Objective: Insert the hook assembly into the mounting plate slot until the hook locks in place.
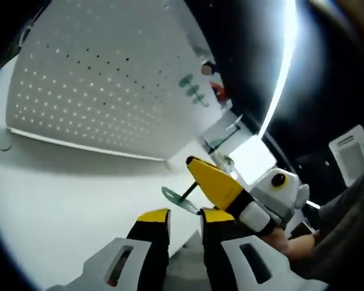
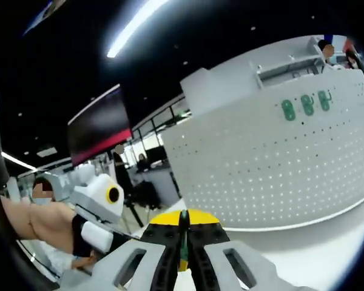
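Across the white worktop (image 1: 54,200) stands an upright white perforated mounting plate (image 1: 103,79), its rows of small holes catching light, with three green hook pieces (image 1: 193,90) already fixed high on its face near one edge. From the left gripper view, the left gripper (image 1: 185,227) rises from the bottom with its yellow-tipped black fingers (image 1: 155,218) spread apart and nothing between them. Just beyond those fingers, the right gripper (image 1: 197,176) reaches in from the right, its fingers pressed on the thin dark stem of the hook assembly (image 1: 179,199), whose green flat base hangs above the worktop, well short of the plate. A person's hand (image 1: 291,242) grips the right gripper's body behind it. From the right gripper view, the right gripper (image 2: 183,233) has its fingers (image 2: 164,227) closed almost together on a narrow green strip of the hook assembly (image 2: 183,251) that shows in the slit between them. Ahead of it the mounting plate (image 2: 273,163) fills the right side, with the three green hook pieces (image 2: 306,104) near its top. To the left, the left gripper (image 2: 106,203) comes into sight, held by a person's hand and forearm (image 2: 42,227). Long ceiling lights (image 2: 136,24) run overhead.
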`<control>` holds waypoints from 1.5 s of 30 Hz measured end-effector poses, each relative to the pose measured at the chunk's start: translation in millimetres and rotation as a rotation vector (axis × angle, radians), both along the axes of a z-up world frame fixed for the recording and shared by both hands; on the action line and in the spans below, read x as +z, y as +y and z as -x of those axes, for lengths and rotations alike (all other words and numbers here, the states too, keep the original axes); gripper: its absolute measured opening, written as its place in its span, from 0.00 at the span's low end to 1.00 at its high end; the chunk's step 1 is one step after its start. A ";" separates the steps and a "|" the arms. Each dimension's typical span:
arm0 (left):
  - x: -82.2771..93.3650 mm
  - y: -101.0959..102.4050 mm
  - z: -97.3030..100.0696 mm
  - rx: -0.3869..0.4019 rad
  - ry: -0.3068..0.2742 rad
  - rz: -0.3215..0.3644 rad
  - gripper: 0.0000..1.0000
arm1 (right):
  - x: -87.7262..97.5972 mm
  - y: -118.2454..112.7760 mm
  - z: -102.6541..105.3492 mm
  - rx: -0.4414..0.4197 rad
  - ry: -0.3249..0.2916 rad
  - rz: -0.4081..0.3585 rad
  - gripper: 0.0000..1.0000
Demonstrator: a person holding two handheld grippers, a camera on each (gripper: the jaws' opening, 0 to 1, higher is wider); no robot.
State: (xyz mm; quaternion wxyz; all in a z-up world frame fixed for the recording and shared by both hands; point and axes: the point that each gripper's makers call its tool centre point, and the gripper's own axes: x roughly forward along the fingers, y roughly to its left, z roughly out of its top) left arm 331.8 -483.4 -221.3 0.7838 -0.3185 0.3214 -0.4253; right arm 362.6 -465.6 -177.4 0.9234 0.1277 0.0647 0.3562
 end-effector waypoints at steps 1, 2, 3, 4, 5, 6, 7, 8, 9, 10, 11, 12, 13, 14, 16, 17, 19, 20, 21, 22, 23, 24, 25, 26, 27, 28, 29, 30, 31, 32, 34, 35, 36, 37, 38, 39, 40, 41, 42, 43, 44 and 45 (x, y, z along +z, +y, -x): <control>1.1 -0.2 0.5 -0.001 0.009 0.019 0.15 | 0.2 0.6 0.0 0.000 -0.007 0.005 0.00; 1.4 -0.7 0.5 -0.001 0.012 0.031 0.13 | 1.0 1.0 0.3 0.004 -0.022 0.017 0.00; 2.8 -0.9 1.2 -0.002 0.014 0.045 0.12 | 2.4 1.6 0.9 0.007 -0.038 0.028 0.00; 4.6 -1.3 1.3 0.002 0.028 0.070 0.10 | 4.3 1.7 1.2 0.012 -0.073 0.059 0.00; 5.2 -1.0 1.2 0.005 0.032 0.081 0.09 | 5.6 2.3 2.0 0.015 -0.089 0.070 0.00; 6.3 -1.4 0.8 0.011 0.040 0.096 0.08 | 7.4 3.0 2.8 0.016 -0.106 0.082 0.00; 6.7 -1.1 0.8 0.014 0.043 0.104 0.08 | 7.8 3.7 3.5 0.016 -0.108 0.086 0.00; 7.6 -1.4 1.0 0.016 0.045 0.111 0.08 | 8.1 3.7 3.2 0.016 -0.112 0.089 0.00; 8.3 -1.4 1.0 0.019 0.048 0.115 0.08 | 8.7 3.5 2.9 0.015 -0.114 0.090 0.00; 8.4 -0.6 0.7 0.022 0.049 0.122 0.08 | 9.9 3.5 2.8 0.014 -0.125 0.095 0.00; 8.8 -0.4 1.0 0.022 0.052 0.128 0.08 | 10.2 3.6 2.9 0.015 -0.126 0.097 0.00; 9.1 0.1 0.5 0.025 0.061 0.138 0.08 | 10.7 3.9 3.1 0.016 -0.128 0.097 0.00; 9.5 0.5 0.4 0.028 0.062 0.140 0.08 | 11.6 4.4 3.2 0.017 -0.135 0.103 0.00; 9.7 1.0 -0.2 0.031 0.060 0.141 0.08 | 12.0 4.9 3.6 0.020 -0.140 0.108 0.00; 10.0 1.5 -1.0 0.037 0.059 0.140 0.08 | 12.5 5.5 4.0 0.022 -0.146 0.115 0.00; 10.5 1.5 -0.9 0.036 0.055 0.140 0.08 | 13.0 5.6 4.3 0.022 -0.153 0.120 0.00; 10.9 1.8 -1.4 0.039 0.055 0.141 0.08 | 13.6 5.9 4.8 0.026 -0.160 0.129 0.00; 11.0 1.6 -1.5 0.040 0.049 0.139 0.08 | 14.2 6.1 5.2 0.028 -0.180 0.153 0.00; 10.6 1.7 -1.6 0.040 0.053 0.139 0.09 | 14.2 6.8 5.8 0.031 -0.179 0.154 0.00; 10.4 2.2 -2.1 0.045 0.055 0.138 0.10 | 14.8 6.6 5.7 0.031 -0.181 0.154 0.00; 10.0 2.8 -2.3 0.050 0.053 0.134 0.11 | 15.2 6.6 5.6 0.031 -0.188 0.163 0.00; 9.3 3.3 -2.8 0.051 0.049 0.129 0.11 | 15.4 7.5 6.3 0.036 -0.197 0.180 0.00; 9.4 3.9 -3.0 0.052 0.053 0.133 0.11 | 15.9 8.2 6.7 0.036 -0.201 0.180 0.00; 10.2 4.0 -3.3 0.053 0.054 0.138 0.09 | 15.7 8.5 6.8 0.036 -0.202 0.184 0.00; 14.3 3.8 -3.5 0.052 0.046 0.155 0.06 | 15.0 8.7 7.0 0.037 -0.204 0.189 0.00; 12.5 5.7 -2.8 0.049 0.053 0.146 0.06 | 15.4 9.2 7.3 0.037 -0.205 0.188 0.00; 12.1 6.3 -3.4 0.049 0.041 0.140 0.06 | 15.8 9.2 7.6 0.036 -0.208 0.191 0.00; 12.2 5.5 -3.7 0.049 0.041 0.139 0.06 | 15.6 9.2 7.7 0.036 -0.209 0.195 0.00; 12.0 5.8 -3.6 0.048 0.042 0.138 0.06 | 15.3 9.4 7.4 0.036 -0.206 0.194 0.00; 11.3 5.8 -3.7 0.049 0.041 0.136 0.05 | 15.2 9.7 7.7 0.037 -0.205 0.196 0.00; 10.5 6.4 -4.3 0.056 0.041 0.130 0.05 | 14.4 10.7 8.6 0.041 -0.216 0.216 0.00; 9.7 7.3 -4.9 0.062 0.041 0.125 0.05 | 13.8 11.3 9.2 0.044 -0.216 0.223 0.00; 8.9 7.5 -5.6 0.070 0.042 0.119 0.04 | 13.5 12.0 9.8 0.047 -0.220 0.232 0.00; 8.2 8.1 -5.8 0.073 0.042 0.113 0.04 | 12.2 12.8 10.3 0.049 -0.228 0.252 0.00; 6.6 9.4 -7.2 0.080 0.033 0.095 0.04 | 11.4 13.4 10.9 0.052 -0.230 0.265 0.00; 6.6 10.4 -7.9 0.085 0.034 0.091 0.04 | 11.1 14.2 11.6 0.054 -0.237 0.273 0.00; 6.0 11.4 -8.5 0.088 0.037 0.083 0.03 | 10.4 14.8 11.9 0.056 -0.238 0.281 0.00; 4.4 13.9 -9.9 0.094 0.029 0.059 0.03 | 9.3 15.0 12.2 0.058 -0.237 0.292 0.00; 4.7 15.5 -11.5 0.103 0.022 0.049 0.03 | 9.2 15.2 12.6 0.059 -0.235 0.295 0.00; 3.8 18.9 -13.2 0.115 0.021 0.033 0.02 | 8.5 15.1 12.7 0.059 -0.235 0.301 0.00; 3.0 22.5 -16.2 0.133 0.010 0.017 0.02 | 6.9 15.3 13.0 0.062 -0.228 0.309 0.00; 3.4 24.0 -16.5 0.132 0.000 0.009 0.02 | 6.0 15.4 13.1 0.062 -0.224 0.309 0.00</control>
